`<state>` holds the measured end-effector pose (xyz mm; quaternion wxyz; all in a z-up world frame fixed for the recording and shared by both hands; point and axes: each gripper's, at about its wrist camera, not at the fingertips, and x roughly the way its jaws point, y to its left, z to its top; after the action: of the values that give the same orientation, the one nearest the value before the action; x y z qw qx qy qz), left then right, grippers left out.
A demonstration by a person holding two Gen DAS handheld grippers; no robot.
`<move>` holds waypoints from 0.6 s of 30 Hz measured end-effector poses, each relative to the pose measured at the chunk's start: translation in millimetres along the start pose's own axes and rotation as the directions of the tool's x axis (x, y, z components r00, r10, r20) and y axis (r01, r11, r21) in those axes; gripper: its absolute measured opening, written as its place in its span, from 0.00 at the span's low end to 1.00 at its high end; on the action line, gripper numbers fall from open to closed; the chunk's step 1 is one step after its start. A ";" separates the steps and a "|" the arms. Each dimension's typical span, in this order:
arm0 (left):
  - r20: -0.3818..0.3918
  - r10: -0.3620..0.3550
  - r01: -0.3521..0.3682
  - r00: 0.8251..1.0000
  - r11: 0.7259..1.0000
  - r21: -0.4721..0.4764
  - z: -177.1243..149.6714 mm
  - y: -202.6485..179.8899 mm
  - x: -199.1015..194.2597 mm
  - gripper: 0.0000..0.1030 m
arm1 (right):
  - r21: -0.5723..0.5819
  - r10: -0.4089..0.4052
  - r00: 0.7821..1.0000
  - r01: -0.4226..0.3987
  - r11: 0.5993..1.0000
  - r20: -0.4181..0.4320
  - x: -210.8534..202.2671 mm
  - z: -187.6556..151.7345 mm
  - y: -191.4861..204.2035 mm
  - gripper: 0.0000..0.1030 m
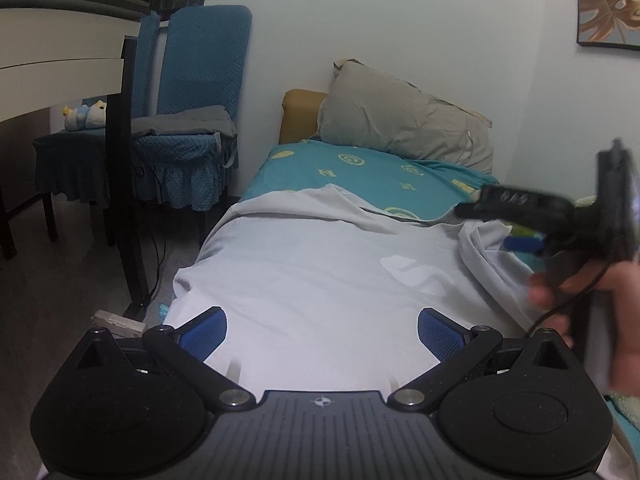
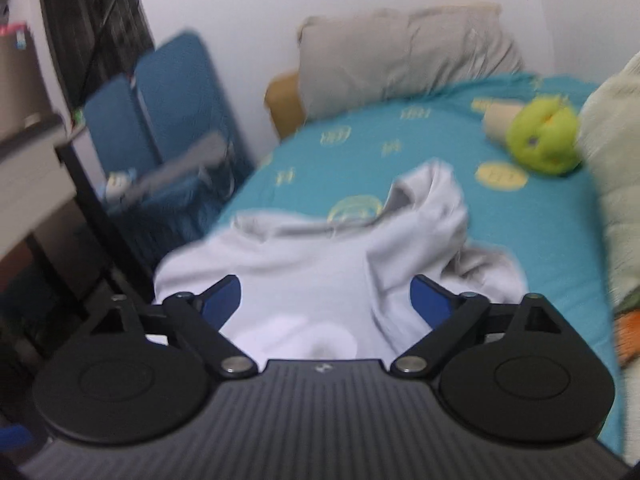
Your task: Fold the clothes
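1. Left wrist view: left gripper [image 1: 322, 330] has its blue-padded fingers [image 1: 204, 332] spread wide, nothing between them, hovering over the near part of the pale grey T-shirt with a white printed logo [image 1: 304, 268].
2. The T-shirt lies spread on the bed with the teal patterned sheet [image 1: 360, 168], covering the near end of the bed; its far edge is rumpled, and its near-left corner hangs off the bed's side.
3. White logo [image 1: 416, 274] sits on the shirt toward the right; beside it a fold of the shirt [image 1: 480, 248] is bunched up.
4. Right gripper [image 1: 520, 216] enters at the right edge above that bunched fold, blurred, held by a person's hand [image 1: 580, 292]; a thin black cable hangs from it.
5. Right wrist view: right gripper [image 2: 326, 300] shows blue pads [image 2: 224, 296] wide apart, no cloth pinched, above the T-shirt [image 2: 304, 268]. View is motion-blurred.
6. From this view a sleeve or side portion of the shirt [image 2: 432, 200] is flipped up over the shirt body, toward the bed's middle.
7. Crumpled grey pillow [image 1: 404, 116] leans on the wall at the head of the bed.
8. Green round plush toy [image 2: 542, 140] lies on the sheet right of the shirt, near the pillow end.
9. Blue quilted-cover chair [image 1: 196, 92] stands left of the bed beside a white desk [image 1: 60, 52].
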<state>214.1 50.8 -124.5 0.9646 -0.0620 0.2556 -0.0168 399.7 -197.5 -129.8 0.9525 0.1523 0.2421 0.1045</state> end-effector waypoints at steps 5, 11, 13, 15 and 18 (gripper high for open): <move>0.012 -0.017 0.016 1.000 0.999 0.045 -0.8 -5.7 -6.4 1.00 | 0.032 -0.051 0.999 0.050 0.998 0.015 -60.9 24.3 -1.0 0.89; 0.011 -0.059 0.057 0.998 0.991 0.117 -4.7 -17.6 -21.7 0.99 | 0.030 -0.165 0.986 0.165 0.986 0.006 -154.5 41.9 -11.3 0.89; 0.010 -0.073 0.071 0.997 0.986 0.149 -7.4 -22.8 -28.1 0.99 | 0.018 -0.190 0.982 0.190 0.982 0.001 -188.1 40.8 -14.6 0.89; 0.000 -0.083 0.082 0.997 0.982 0.172 -10.1 -27.5 -33.0 0.97 | 0.035 -0.203 0.979 0.203 0.978 -0.005 -218.7 35.9 -18.0 0.89; -0.017 -0.106 0.107 0.994 0.973 0.203 -16.3 -36.3 -36.9 0.97 | 0.140 -0.182 0.983 0.177 0.974 0.029 -263.0 24.5 -31.4 0.89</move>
<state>174.0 15.4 -115.8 0.9629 0.0237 0.2518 -0.0946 189.3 -304.4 -7.1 0.9502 0.1969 0.2417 -0.0021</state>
